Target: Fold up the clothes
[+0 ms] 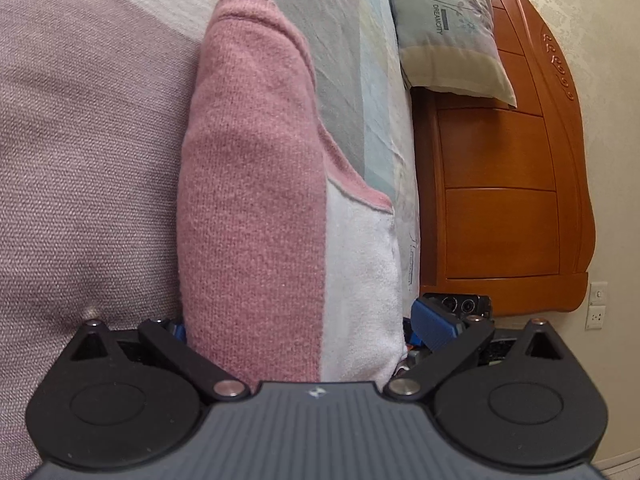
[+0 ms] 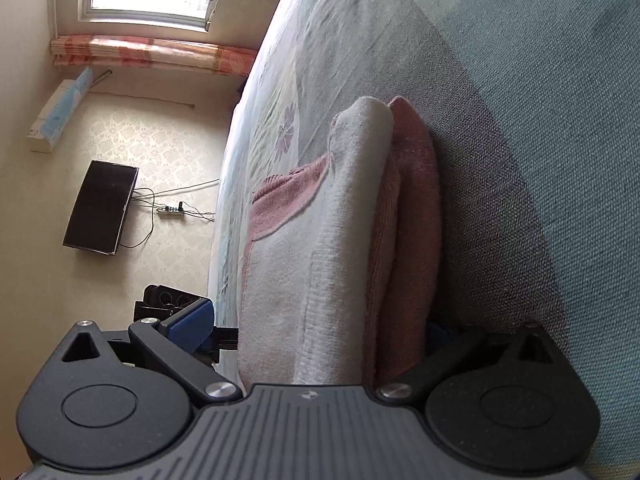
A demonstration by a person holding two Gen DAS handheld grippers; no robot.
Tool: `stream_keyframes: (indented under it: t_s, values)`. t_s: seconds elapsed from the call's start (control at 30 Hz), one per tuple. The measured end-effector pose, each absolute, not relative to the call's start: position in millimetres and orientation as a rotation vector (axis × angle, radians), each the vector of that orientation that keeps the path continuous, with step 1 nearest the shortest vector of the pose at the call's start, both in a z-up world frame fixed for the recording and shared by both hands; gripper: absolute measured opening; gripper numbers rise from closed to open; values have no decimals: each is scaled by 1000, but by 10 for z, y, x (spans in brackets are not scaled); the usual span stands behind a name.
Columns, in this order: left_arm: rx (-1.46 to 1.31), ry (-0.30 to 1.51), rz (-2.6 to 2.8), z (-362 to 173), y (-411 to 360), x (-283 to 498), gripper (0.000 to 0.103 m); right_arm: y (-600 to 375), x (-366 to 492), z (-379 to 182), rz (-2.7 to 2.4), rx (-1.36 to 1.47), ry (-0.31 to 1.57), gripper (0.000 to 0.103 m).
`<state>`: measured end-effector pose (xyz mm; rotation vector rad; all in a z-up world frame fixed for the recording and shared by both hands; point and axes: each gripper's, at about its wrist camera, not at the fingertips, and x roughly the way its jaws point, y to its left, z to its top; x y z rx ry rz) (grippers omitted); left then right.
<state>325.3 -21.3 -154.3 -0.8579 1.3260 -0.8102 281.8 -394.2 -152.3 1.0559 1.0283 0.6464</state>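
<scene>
Sweater (image 1: pixel 252 208) between both grippers' jaws

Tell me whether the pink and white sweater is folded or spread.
Folded: the sweater shows stacked pink and white layers, held between both grippers' jaws on the bed.

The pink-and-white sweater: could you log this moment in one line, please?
phase: folding | left gripper: shut on sweater | right gripper: shut on sweater | sweater: folded, on bed

One sweater (image 1: pixel 252 184), one pillow (image 1: pixel 448 28)
</scene>
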Motion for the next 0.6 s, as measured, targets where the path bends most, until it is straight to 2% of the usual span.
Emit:
stream_keyframes:
  t_s: [0.03, 0.1, 0.13, 0.17, 0.2, 0.27, 0.3, 0.33, 0.37, 0.47, 0.53, 0.6]
  values:
    - [-840, 1328, -809, -1537, -209, 3253, 100, -3956, 2820, -1529, 640, 1049, 1028, 96]
    - [-828, 1333, -791, -1544, -175, 3255, 89, -3984, 2815, -1541, 612, 1016, 1041, 82]
    - [-820, 1336, -780, -1559, -144, 3256, 85, -4013, 2800, -1563, 599, 1007, 1043, 69]
    - [-810, 1339, -768, -1576, -109, 3255, 74, -4051, 2775, -1604, 588, 1010, 1039, 55]
    - [-818, 1341, -757, -1597, -68, 3251, 65, -4098, 2744, -1652, 585, 1025, 1030, 51]
    - [-847, 1345, -739, -1635, 10, 3226, 61, -4125, 2697, -1683, 594, 1039, 1001, 49]
    - [-846, 1349, -730, -1617, 8, 3212, 63, -4113, 2690, -1670, 588, 1027, 1001, 50]
    - [-825, 1349, -732, -1580, -32, 3209, 67, -4092, 2686, -1650, 580, 1016, 1002, 52]
    - [-787, 1342, -740, -1544, -89, 3211, 77, -4062, 2688, -1624, 578, 1002, 1005, 58]
    - [-705, 1312, -762, -1500, -198, 3230, 80, -3980, 2709, -1565, 595, 961, 1013, 68]
    - [-707, 1308, -776, -1533, -147, 3245, 78, -3955, 2724, -1554, 595, 945, 1020, 67]
    - [-700, 1293, -772, -1536, -131, 3258, 59, -3955, 2728, -1562, 589, 948, 1022, 62]
